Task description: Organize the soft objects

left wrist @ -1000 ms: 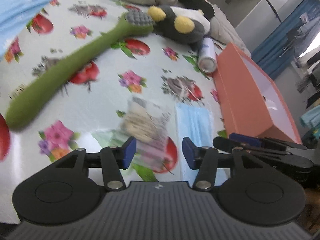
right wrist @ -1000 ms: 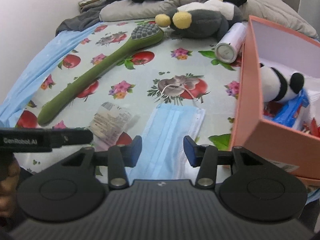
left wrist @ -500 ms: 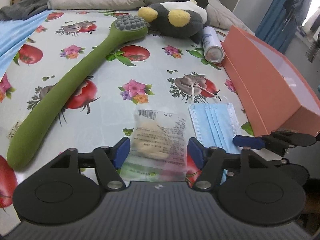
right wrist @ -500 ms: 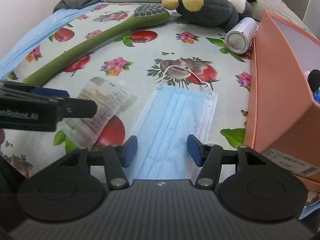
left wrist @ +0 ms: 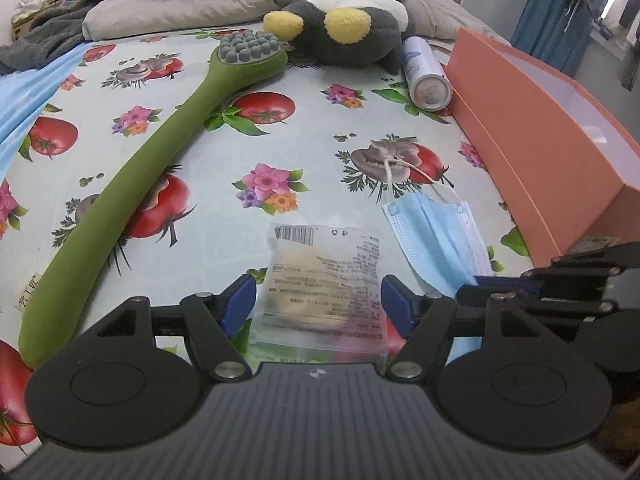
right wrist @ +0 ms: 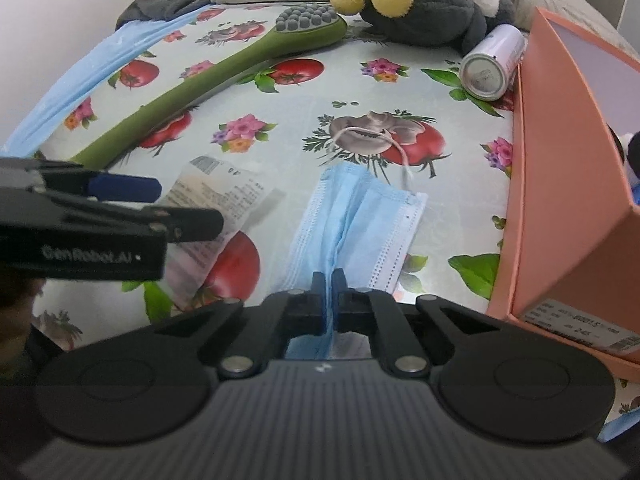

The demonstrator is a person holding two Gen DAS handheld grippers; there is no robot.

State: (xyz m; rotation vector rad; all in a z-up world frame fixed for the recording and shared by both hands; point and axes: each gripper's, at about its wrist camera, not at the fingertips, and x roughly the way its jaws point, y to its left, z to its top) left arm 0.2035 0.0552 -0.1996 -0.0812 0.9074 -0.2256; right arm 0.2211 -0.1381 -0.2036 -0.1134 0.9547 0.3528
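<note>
A clear plastic packet with a pale soft pad inside lies on the fruit-print sheet. My left gripper straddles it; its jaws are opening and the blue pads stand clear of the packet's sides. Just to the right lies a blue face mask, bunched into a ridge. My right gripper is shut on the mask's near edge. In the left wrist view the mask runs under the right gripper's fingers. The right wrist view has the packet behind the left gripper.
An open orange box stands on the right, a plush toy partly visible inside. A long green massage stick lies diagonally on the left. A grey plush with yellow feet and a spray can sit at the back, by pillows.
My right gripper closed on the face mask and pinched it into a ridge. My left gripper rolled level, moved over the packet and spread its jaws wider.
</note>
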